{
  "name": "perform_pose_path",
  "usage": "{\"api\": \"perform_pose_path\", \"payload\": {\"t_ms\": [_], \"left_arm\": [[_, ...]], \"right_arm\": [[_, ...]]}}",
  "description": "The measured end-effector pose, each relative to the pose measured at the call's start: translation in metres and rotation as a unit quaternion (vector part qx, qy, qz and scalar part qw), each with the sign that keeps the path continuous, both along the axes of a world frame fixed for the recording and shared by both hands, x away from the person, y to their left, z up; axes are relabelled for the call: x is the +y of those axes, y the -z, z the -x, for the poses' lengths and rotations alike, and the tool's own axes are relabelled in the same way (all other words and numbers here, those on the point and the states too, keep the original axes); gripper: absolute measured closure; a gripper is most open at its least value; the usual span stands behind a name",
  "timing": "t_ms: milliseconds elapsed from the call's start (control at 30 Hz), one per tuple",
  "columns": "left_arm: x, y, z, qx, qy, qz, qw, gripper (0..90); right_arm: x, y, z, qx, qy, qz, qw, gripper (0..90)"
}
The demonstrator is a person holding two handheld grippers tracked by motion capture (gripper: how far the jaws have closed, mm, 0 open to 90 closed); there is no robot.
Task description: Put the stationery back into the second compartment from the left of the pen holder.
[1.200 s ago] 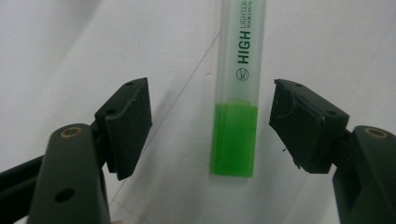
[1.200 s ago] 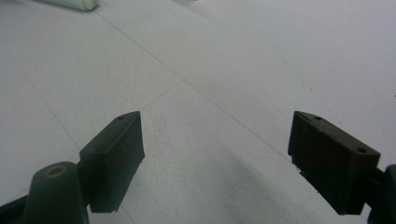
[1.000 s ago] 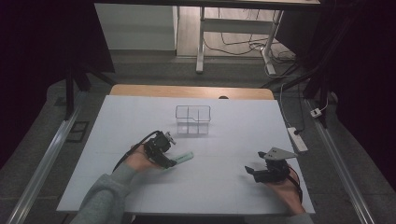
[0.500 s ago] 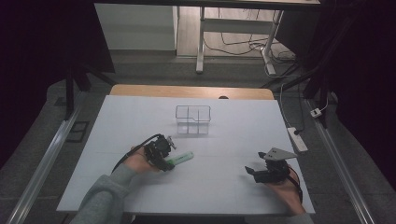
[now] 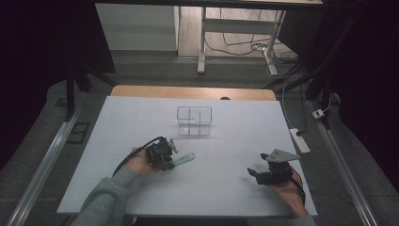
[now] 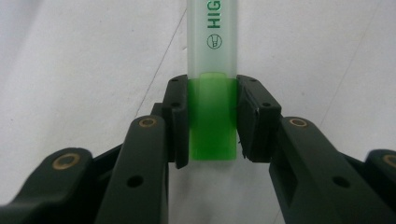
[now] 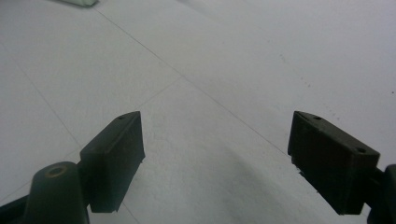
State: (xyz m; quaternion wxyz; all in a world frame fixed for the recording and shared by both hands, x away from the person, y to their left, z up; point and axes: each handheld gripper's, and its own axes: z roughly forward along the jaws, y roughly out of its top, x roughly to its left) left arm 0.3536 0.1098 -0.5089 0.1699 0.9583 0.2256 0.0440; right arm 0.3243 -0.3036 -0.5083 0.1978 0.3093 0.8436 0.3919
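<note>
Left gripper (image 6: 212, 121) is closing its two black jaws on the green end of a highlighter (image 6: 213, 70), and in the left gripper view the pads are sitting against both sides of that green cap with no gap showing, so the pen is pinched between them; the jaws have just been drawing together. On the frosted barrel, green capital letters are reading "HIG" before the top edge is cutting them off (a small round green mark is sitting just below the letters, too small to make out). The highlighter is lying flat on the white table (image 5: 141, 122), near the person's side and left of the middle, with its pale barrel pointing away from the gripper toward the right in the high view (image 5: 181, 160).

Farther back, near the middle of the table, a clear divided organiser (image 5: 194, 120) is standing upright; its partitions are splitting it into compartments, and nothing can be made out inside them. It is standing well apart from the highlighter and from both grippers.

The right gripper (image 5: 256, 172) is resting low over the table near its right front corner, well apart from the pen, its jaws standing wide with bare table between them in the right gripper view (image 7: 215, 158). A white power strip (image 5: 300, 141) is lying just off the table's right edge, and cables are trailing over the floor beyond
</note>
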Motion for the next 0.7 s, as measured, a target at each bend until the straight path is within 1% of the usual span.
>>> {"api": "perform_pose_path", "payload": {"t_ms": [100,133,267,333,500,567,700], "left_arm": [[0.001,0.000,0.000,-0.002,0.002,0.002,1.0000,66.5],[0.001,-0.001,0.000,-0.005,0.001,0.002,1.0000,66.5],[0.006,-0.008,0.000,-0.008,-0.003,0.023,0.9997,66.5],[0.007,-0.012,0.001,-0.014,-0.004,0.032,0.9994,66.5],[0.002,-0.020,0.007,-0.028,0.011,0.040,0.9987,66.5],[-0.003,-0.023,0.010,-0.033,0.020,0.037,0.9986,66.4],[-0.010,-0.027,0.015,-0.038,0.037,0.044,0.9976,66.5]], "right_arm": [[0.000,0.000,0.000,0.000,0.000,0.001,1.0000,18.0],[0.000,-0.001,0.000,0.000,0.001,0.000,1.0000,18.0],[-0.001,-0.001,0.001,-0.005,0.002,-0.005,1.0000,18.1],[-0.001,-0.002,0.001,-0.006,0.001,-0.005,1.0000,18.1],[0.003,-0.004,0.003,-0.011,-0.004,-0.004,0.9999,18.1],[0.004,-0.005,0.003,-0.012,-0.007,-0.002,0.9999,18.1],[0.005,-0.005,0.004,-0.014,-0.010,-0.006,0.9998,18.1]]}}
